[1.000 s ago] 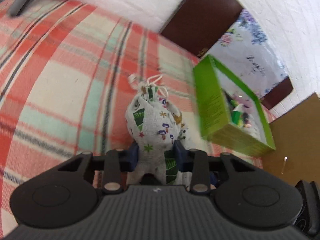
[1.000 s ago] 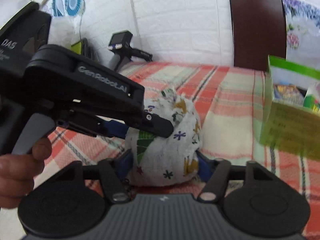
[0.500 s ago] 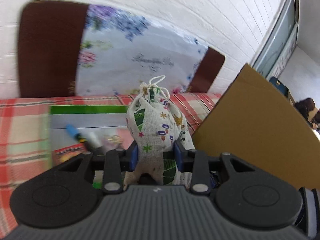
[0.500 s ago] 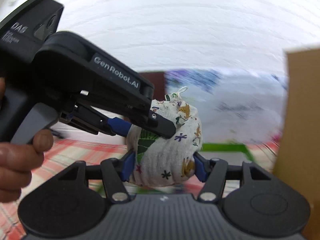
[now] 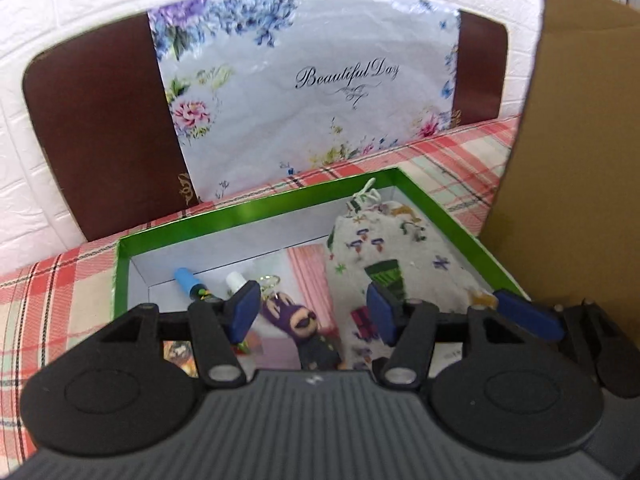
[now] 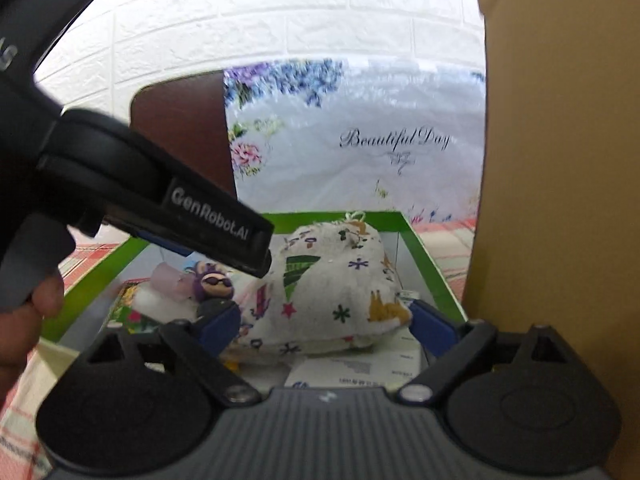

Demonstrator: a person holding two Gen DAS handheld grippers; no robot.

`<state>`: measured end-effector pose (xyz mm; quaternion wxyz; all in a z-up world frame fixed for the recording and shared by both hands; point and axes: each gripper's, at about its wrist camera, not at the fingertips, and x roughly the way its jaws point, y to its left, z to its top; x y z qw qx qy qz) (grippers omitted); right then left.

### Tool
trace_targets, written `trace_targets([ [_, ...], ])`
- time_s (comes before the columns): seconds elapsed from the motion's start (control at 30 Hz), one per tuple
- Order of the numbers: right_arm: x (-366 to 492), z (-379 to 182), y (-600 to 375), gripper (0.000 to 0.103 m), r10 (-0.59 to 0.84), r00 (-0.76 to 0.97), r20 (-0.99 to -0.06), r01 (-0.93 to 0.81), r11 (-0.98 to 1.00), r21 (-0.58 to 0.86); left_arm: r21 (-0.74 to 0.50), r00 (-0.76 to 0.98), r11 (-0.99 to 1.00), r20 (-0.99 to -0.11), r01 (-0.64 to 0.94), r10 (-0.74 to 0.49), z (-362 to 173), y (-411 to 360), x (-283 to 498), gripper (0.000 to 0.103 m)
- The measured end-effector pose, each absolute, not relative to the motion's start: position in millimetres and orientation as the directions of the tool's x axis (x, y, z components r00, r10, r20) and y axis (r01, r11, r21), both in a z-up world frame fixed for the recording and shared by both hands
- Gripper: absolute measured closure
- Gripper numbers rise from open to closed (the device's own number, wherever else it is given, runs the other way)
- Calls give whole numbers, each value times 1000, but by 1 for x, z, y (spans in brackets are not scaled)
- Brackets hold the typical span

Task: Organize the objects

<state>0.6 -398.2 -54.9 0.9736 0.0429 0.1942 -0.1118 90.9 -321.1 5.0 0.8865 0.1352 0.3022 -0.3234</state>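
Both my grippers, left gripper (image 5: 314, 312) and right gripper (image 6: 326, 322), opening, pads off printed pouch (image 6: 332, 288); I release it inside green box (image 5: 256, 216), at 1 o'clock.

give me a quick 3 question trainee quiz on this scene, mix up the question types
1. True or false: the printed cloth pouch lies inside the green box.
2. Multiple choice: what stands just right of the green box? A) a glass jar B) a cardboard panel C) a metal rack
3. Fill in: the script on the floral bag behind the box reads "Beautiful ___".

Key
1. True. The left tool and right tool are both opening, pads off the pouch.
2. B
3. Day
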Motion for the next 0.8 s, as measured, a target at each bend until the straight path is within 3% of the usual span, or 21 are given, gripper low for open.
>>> trace_targets([
  [0.2,-44,-43,-385,9,-204,917,-343,241,968,70,92,646,785,-631,612,-430,9,-292,70,40],
  [0.47,-72,-34,-358,9,-169,908,-383,214,974,78,94,674,834,-641,544,-368,9,-230,41,40],
  [0.8,-97,-13,-321,9,-119,921,-372,174,978,117,73,713,888,-627,455,-314,6,-164,18,29],
])
